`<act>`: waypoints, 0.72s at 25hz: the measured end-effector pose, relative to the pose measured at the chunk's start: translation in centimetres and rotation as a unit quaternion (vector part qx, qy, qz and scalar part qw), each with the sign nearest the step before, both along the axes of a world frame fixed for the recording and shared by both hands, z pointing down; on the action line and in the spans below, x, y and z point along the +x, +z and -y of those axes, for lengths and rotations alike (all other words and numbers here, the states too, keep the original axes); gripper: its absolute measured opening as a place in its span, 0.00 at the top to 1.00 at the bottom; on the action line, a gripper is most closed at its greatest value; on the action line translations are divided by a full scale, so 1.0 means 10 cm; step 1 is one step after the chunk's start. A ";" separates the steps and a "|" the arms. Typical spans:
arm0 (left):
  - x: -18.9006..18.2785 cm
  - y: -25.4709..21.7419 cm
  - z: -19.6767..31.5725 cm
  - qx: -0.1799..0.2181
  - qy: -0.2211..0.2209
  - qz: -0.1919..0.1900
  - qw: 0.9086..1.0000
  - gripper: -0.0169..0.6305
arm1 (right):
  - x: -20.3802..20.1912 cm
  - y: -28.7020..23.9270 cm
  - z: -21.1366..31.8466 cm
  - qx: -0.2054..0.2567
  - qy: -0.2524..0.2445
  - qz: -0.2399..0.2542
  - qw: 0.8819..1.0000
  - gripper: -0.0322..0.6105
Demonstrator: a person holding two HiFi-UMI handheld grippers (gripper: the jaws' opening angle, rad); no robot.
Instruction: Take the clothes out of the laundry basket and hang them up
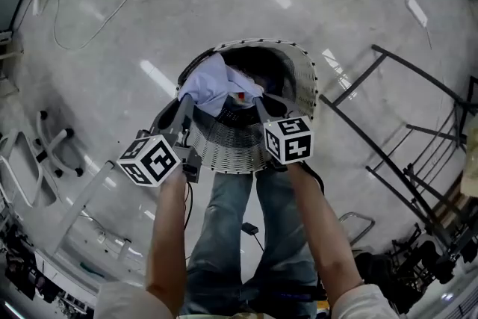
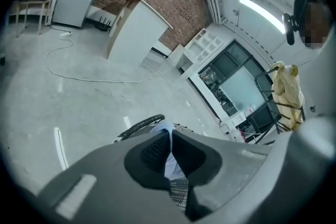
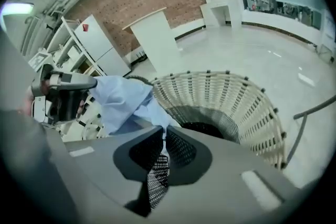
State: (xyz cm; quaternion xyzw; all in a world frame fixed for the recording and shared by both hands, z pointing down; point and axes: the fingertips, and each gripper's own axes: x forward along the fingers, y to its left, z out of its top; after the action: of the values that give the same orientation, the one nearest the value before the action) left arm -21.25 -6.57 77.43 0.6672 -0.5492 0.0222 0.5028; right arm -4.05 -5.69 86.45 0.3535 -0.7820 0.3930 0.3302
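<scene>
- Head view: the left gripper (image 1: 182,107) and the right gripper (image 1: 261,102) each meet an edge of the light blue garment (image 1: 211,81). The garment is bunched over the near rim of the white wicker laundry basket (image 1: 302,63). Dark clothing lies deeper inside. The basket stands on the floor just ahead of the person's legs. A dark drying rack (image 1: 403,142) stands to the right, apart from it.
- Left gripper view: the left gripper (image 2: 169,135) has its jaws closed on a thin fold of the light blue garment (image 2: 172,166), with cloth showing between the pads and above the tips. A cable (image 2: 94,80) lies on the floor beyond. A yellow garment (image 2: 287,93) hangs on a rack at far right.
- Right gripper view: the right gripper (image 3: 161,132) has its jaws nearly together, pinching an edge of the light blue garment (image 3: 123,98). The cloth runs up and left to the left gripper (image 3: 64,89). The laundry basket (image 3: 239,99) sits directly beyond, its opening below the cloth.
</scene>
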 end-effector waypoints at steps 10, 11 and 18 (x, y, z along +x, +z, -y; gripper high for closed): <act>-0.07 -0.86 0.20 0.029 0.008 0.007 1.000 0.95 | 0.00 -1.04 0.12 0.050 -0.002 0.030 0.998 0.88; -0.08 -0.95 0.21 0.033 0.008 0.007 0.999 0.95 | 0.00 -1.14 0.12 0.055 -0.002 0.032 0.998 0.88; -0.10 -1.60 0.18 0.056 -0.007 -0.001 0.998 0.95 | 0.05 -1.90 0.17 0.091 0.003 0.047 0.995 0.88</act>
State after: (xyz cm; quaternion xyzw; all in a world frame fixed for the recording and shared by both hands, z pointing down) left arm -22.26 -8.37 61.39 0.6902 -0.5540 -0.0129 0.4653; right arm -3.56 -7.36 67.43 0.3651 -0.8284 0.3372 0.2582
